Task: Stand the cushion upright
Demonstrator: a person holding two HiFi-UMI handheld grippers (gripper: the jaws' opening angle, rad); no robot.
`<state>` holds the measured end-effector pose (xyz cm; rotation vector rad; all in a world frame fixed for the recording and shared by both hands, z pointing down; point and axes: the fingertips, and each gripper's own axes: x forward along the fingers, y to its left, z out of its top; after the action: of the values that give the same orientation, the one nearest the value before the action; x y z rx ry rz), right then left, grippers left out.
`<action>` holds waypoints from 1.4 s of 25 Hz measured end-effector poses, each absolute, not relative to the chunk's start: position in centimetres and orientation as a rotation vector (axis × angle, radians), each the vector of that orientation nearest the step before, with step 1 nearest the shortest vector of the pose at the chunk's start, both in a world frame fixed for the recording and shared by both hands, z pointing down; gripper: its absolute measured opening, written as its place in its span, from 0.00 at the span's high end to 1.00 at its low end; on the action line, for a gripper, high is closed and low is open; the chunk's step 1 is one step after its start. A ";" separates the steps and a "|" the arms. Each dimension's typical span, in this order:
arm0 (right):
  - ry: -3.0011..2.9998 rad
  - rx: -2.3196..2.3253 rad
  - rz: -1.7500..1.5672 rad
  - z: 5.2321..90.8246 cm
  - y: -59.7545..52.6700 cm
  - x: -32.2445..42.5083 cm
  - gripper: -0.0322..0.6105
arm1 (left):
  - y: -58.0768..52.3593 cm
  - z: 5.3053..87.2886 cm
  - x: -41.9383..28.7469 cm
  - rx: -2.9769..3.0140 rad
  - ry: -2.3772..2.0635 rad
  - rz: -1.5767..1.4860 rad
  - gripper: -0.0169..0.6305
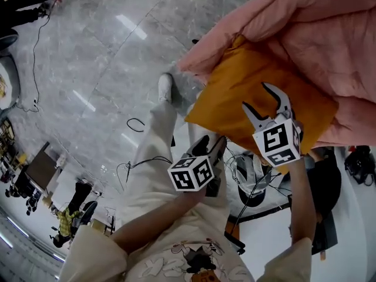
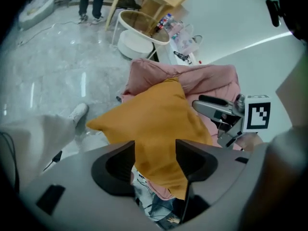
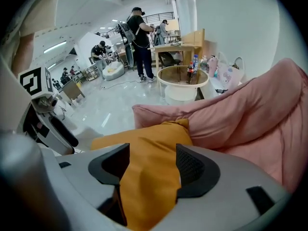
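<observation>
Two claws are spread and pinch nothing. The left gripper [image 1: 210, 144] is nearest, its jaws apart just off the low corner of the mustard-orange square fabric cushion [image 1: 226, 93]. The right gripper [image 1: 255, 96], at its two o'clock, is held with jaws apart over the cushion's face. Farther off, toward one o'clock, the cushion leans tilted against a rumpled pink quilted blanket [image 1: 317, 34], its far corner touching the folds. It looks propped rather than truly upright, so a last straightening probably remains.
</observation>
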<state>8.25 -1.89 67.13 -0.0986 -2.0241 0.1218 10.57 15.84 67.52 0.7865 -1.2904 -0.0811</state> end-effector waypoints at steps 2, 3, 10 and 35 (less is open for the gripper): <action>-2.009 -0.116 0.116 67.6 -2.0 8.3 0.48 | 16.2 68.0 10.7 0.730 -1.285 -0.111 0.56; -2.002 -0.123 0.118 67.8 -2.1 8.3 0.48 | 16.2 68.2 10.7 0.716 -1.283 -0.120 0.55; -1.948 -0.173 0.148 69.3 -2.1 8.7 0.46 | 16.2 70.0 10.8 0.662 -1.297 -0.163 0.53; -1.884 -0.151 0.197 72.9 -1.1 10.6 0.41 | 15.3 75.4 11.1 0.596 -1.258 -0.179 0.65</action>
<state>10.59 -1.09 72.88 -0.1514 -1.8836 0.1970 11.15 15.33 75.43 0.5957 -1.2581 -0.1786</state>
